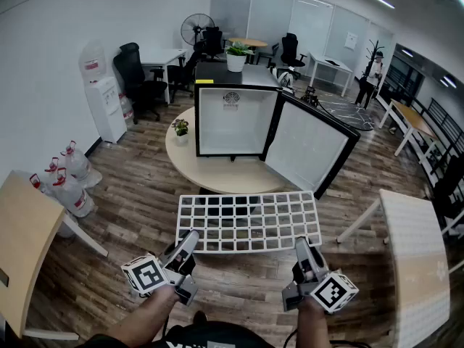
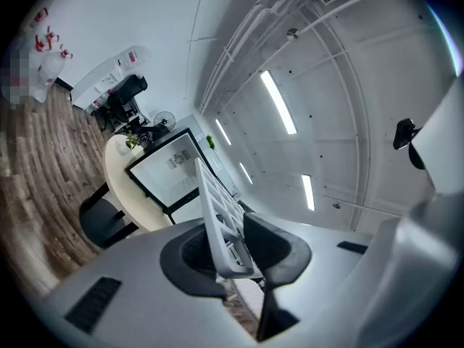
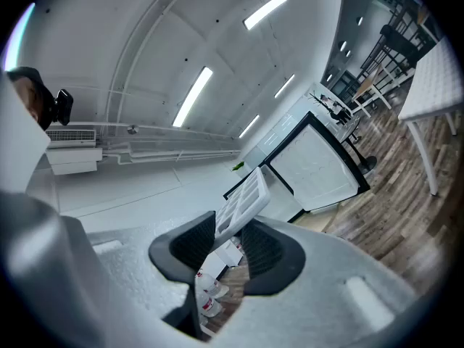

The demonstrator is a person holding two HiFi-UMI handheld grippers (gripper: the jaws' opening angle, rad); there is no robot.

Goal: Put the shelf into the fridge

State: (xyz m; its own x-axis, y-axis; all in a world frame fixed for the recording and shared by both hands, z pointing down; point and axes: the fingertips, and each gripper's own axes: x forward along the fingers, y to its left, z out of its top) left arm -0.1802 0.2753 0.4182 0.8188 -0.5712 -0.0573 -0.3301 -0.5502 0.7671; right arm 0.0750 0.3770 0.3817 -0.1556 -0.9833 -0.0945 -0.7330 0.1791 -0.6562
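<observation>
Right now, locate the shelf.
Head view, centre: the shelf is gripped by the left claw and right claw, in front of the table holding the fridge.

The shelf [image 1: 248, 222] lies before the fridge [image 1: 230, 118], which stands on the table [image 1: 217, 176].

A round table [image 1: 217, 176] is set on the wood-plank floor [image 1: 138, 194]. The fridge [image 1: 230, 125] is carried on its far part, door opened to the right. A small potted plant [image 1: 180, 130] is placed on the tabletop, just left of the fridge. Water bottles [image 1: 71, 191] are grouped on the floor at the left.
</observation>
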